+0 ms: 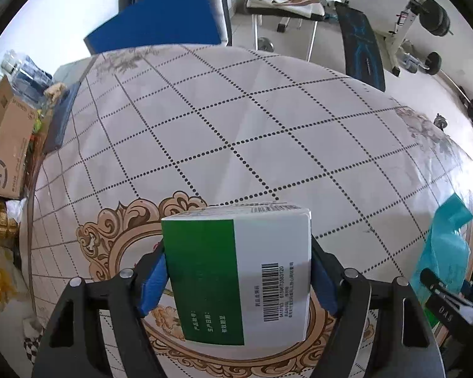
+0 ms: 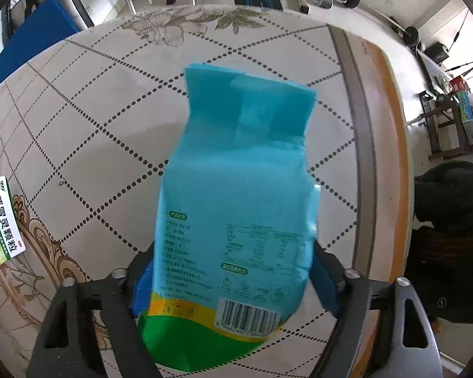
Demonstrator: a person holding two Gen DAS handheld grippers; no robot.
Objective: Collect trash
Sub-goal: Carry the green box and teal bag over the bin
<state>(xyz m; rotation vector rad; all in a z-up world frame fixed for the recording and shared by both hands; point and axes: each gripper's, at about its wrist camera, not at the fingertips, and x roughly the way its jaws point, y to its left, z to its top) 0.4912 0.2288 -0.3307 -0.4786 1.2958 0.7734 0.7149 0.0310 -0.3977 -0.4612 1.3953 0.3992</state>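
My left gripper (image 1: 238, 271) is shut on a green and white medicine box (image 1: 239, 274), held above the table with its barcode side up. The box also shows at the left edge of the right wrist view (image 2: 3, 223). My right gripper (image 2: 233, 271) is shut on a teal snack bag (image 2: 236, 195) with a green and yellow bottom and a barcode, held above the table. The bag shows at the right of the left wrist view (image 1: 446, 242), with the right gripper's body below it.
The round table (image 1: 236, 119) has a dotted diamond grid cloth with an ornate brown medallion. A cardboard box (image 1: 6, 145) with clutter stands at the left. A blue panel (image 1: 160, 22), a chair and a weight bench stand behind. A dark garment (image 2: 451, 220) lies right of the table.
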